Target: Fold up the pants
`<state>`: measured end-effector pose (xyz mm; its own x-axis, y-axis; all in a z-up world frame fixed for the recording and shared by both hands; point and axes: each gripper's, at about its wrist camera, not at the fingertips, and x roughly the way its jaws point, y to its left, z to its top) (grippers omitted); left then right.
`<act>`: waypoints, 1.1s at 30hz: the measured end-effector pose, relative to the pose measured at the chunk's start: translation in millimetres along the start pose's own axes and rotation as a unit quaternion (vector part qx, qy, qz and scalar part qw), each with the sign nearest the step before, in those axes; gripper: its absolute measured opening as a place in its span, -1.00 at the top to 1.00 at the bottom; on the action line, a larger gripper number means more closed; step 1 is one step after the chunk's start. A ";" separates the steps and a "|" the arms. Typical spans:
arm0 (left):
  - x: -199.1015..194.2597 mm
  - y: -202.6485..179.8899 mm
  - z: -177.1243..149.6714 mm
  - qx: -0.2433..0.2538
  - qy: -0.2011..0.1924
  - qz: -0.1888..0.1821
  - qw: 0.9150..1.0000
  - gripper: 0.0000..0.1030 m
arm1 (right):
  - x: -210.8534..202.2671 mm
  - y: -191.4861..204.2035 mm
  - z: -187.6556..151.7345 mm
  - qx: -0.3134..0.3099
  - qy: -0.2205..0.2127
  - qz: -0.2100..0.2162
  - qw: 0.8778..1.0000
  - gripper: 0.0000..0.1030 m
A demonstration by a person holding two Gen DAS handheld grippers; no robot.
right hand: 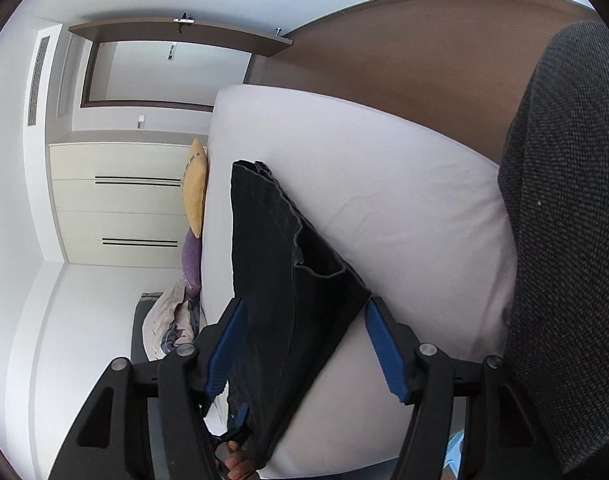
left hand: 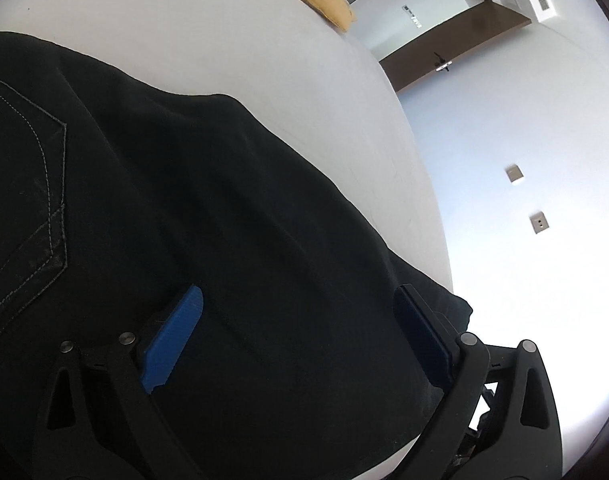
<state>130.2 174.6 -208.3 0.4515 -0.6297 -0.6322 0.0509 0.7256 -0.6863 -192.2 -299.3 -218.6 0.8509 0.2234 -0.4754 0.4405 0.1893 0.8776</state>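
The bed (right hand: 404, 184), covered with a white sheet, is seen ahead of both hand-held grippers, and on it the black pants (right hand: 280, 272) are laid, already folded into a narrow, layered strip. In the right wrist view the strip runs away from the right hand-held gripper (right hand: 306, 344) toward the far hems. In the left wrist view the cloth (left hand: 208, 208) fills the space under and ahead of the left hand-held gripper (left hand: 298, 332), with a stitched pocket to its left.

Both hand-held grippers are released. The jaws of the left one stand wide apart above the cloth, and nothing is pressed between the blue pads (left hand: 176, 332). The jaws of the right one are also apart, with the near end of the strip lying between them but not clamped.

The largest risk is judged to be the bed edge: the near corner of the pants lies close to it, just right of the left hand-held gripper, so the fabric may slide off if it is pulled that way.

A second risk is an incomplete grasp. The far end shows several layers, uneven and slightly opened; if only the top layer is taken, the fold could be spoiled.

A smaller risk is the other hand-held gripper, seen low in the right wrist view with fingers (right hand: 236, 466) of the person: a collision is possible.
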 end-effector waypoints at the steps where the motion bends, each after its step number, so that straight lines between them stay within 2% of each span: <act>1: 7.6 1.3 -0.6 0.003 -0.001 -0.002 1.000 -0.99 | 1.2 0.1 0.2 0.004 -0.001 0.006 1.000 -0.33; 6: 18.4 17.9 -5.1 -0.006 0.005 -0.001 1.000 -0.99 | 7.5 2.8 0.2 0.015 0.000 0.034 0.999 -0.33; 9: 29.4 9.1 -11.7 0.026 0.012 0.024 0.999 -0.99 | 18.6 10.1 2.1 0.007 0.003 0.039 0.999 -0.32; 12: 29.1 3.0 -17.7 0.027 0.011 0.038 0.999 -0.99 | 26.9 12.8 5.7 0.003 0.000 0.040 0.999 -0.31; 14: 21.6 -0.9 -19.0 0.006 -0.001 0.012 1.000 -0.99 | 28.5 10.7 7.3 0.010 -0.005 0.042 0.999 -0.22; 16: 15.8 -15.7 -20.7 0.017 -0.008 -0.010 1.000 -0.99 | 30.8 11.3 9.0 0.011 -0.006 0.040 0.999 -0.01; 17: 17.4 -17.9 -20.5 0.025 -0.002 -0.010 1.000 -0.99 | 31.7 10.4 9.4 0.009 -0.006 0.035 0.999 0.07; 19: 26.3 -13.8 -19.4 0.030 0.020 -0.005 0.999 -0.95 | 34.4 7.7 10.6 0.009 -0.003 0.028 1.000 0.43; 22: 28.8 -6.2 -21.2 0.025 0.020 -0.007 0.999 -0.86 | 36.1 3.8 11.2 0.011 0.000 0.019 1.000 0.67; 27: 35.9 -5.4 -22.1 0.043 0.031 -0.011 0.999 -0.87 | 38.3 14.6 9.7 -0.021 -0.002 -0.007 1.000 0.72; 33: 38.5 -5.1 -23.1 0.032 0.021 -0.028 0.999 -0.87 | 39.8 40.0 3.8 -0.069 -0.013 -0.051 0.996 0.74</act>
<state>126.7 140.2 -237.4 0.4090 -0.6794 -0.6092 0.1320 0.7046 -0.6972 -139.6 -286.5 -202.1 0.8112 0.1727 -0.5587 0.4835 0.3392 0.8070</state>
